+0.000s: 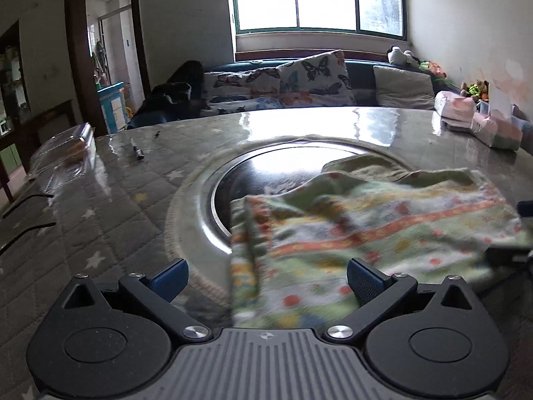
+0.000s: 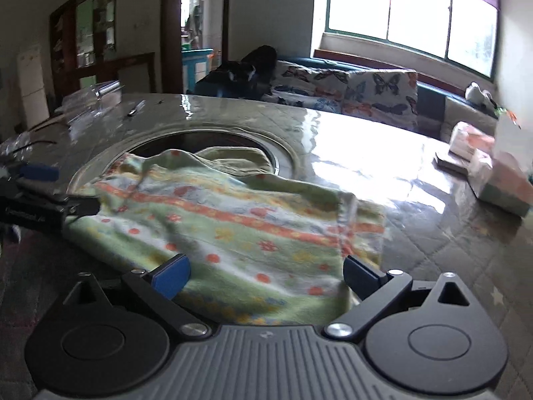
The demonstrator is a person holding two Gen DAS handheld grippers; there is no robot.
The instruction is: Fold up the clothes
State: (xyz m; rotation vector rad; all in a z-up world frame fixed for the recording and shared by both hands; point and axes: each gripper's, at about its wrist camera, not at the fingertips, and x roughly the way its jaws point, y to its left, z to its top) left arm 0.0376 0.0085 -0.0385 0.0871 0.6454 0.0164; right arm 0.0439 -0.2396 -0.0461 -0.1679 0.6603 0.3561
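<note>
The garment (image 1: 366, 233) is soft green cloth with orange bands and small flowers, lying rumpled on the worktop (image 1: 133, 183), partly over the round inset plate (image 1: 266, 173). My left fingers (image 1: 266, 280) are spread, its left edge between them; my right fingers (image 2: 266, 275) are spread over its near hem. To the left bare worktop reaches the pen (image 1: 137, 152); tissue packs (image 2: 499, 183) sit well right.

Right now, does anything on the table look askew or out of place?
The patterned garment lies rumpled, its far edge bunched over the round recess in the table rather than flat. Both tongs, left and right, are open. Nothing looks spilled or damaged.
</note>
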